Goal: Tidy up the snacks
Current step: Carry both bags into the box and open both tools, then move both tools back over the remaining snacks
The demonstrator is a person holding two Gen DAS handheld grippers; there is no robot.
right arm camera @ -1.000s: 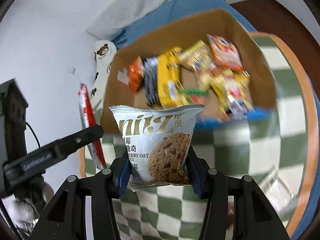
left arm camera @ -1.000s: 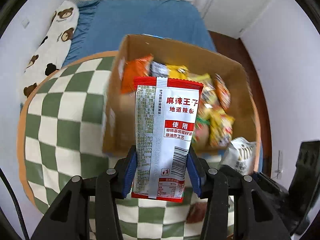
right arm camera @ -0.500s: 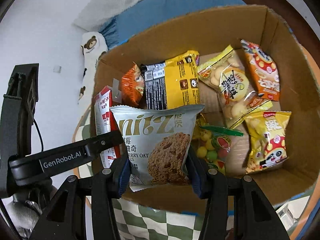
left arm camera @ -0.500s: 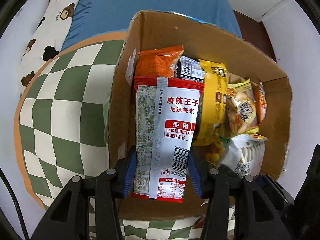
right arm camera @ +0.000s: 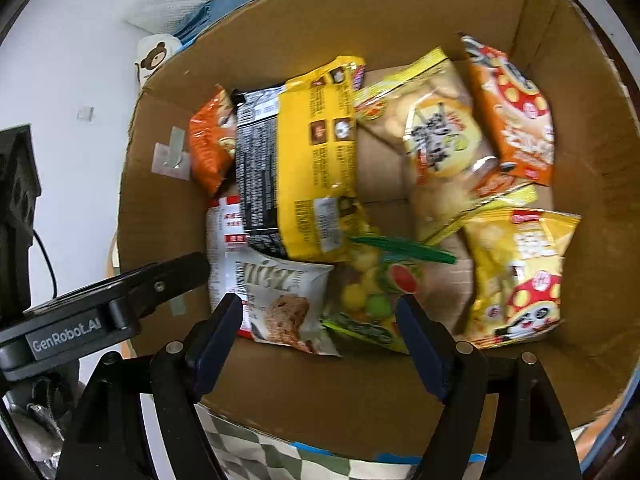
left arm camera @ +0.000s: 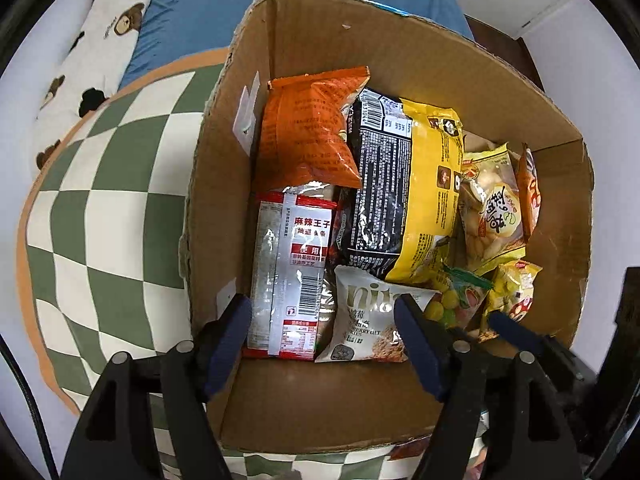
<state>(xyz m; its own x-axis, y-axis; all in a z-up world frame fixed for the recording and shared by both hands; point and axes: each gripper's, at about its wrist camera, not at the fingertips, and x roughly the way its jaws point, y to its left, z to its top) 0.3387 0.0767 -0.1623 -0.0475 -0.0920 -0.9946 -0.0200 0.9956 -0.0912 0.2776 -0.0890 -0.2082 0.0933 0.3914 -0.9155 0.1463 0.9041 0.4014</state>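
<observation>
**Two more packets land in the snack box**

Both grippers hang over the open cardboard box [left arm camera: 400, 52], and each has just been opening its jaws: they now stand wide with nothing pressed between the pads. The left gripper [left arm camera: 322, 340] points almost straight down at the box's near-left corner, where the red-and-silver spicy-strip packet [left arm camera: 292, 276] lies flat on the floor of the box, label and barcode up, shiny and slightly creased. Just beside it on the right rests the white oat-cookie pouch [left arm camera: 372, 328], small and puffy, with a cookie printed on its front; the right gripper [right arm camera: 320, 336] hovers above that pouch, with nothing between its open jaws.

Judging from how things lie, these two packets count as delivered. The box already holds a good load: an orange chip bag [left arm camera: 312, 136] standing against the left wall, a long black-and-yellow pack [left arm camera: 404, 192] leaning across the middle, a clear biscuit bag [left arm camera: 494, 216], an orange packet [right arm camera: 516, 120] by the far right wall, a yellow mushroom-print bag [right arm camera: 520, 276] and a bag of coloured candy balls [right arm camera: 372, 300].

What remains is hard to tell. The green-checked cloth [left arm camera: 100, 208] beside the box looks bare, though something reddish pokes out at the box's near edge, partly hidden. The contents lie loosely piled, so some straightening may still be wanted.
</observation>
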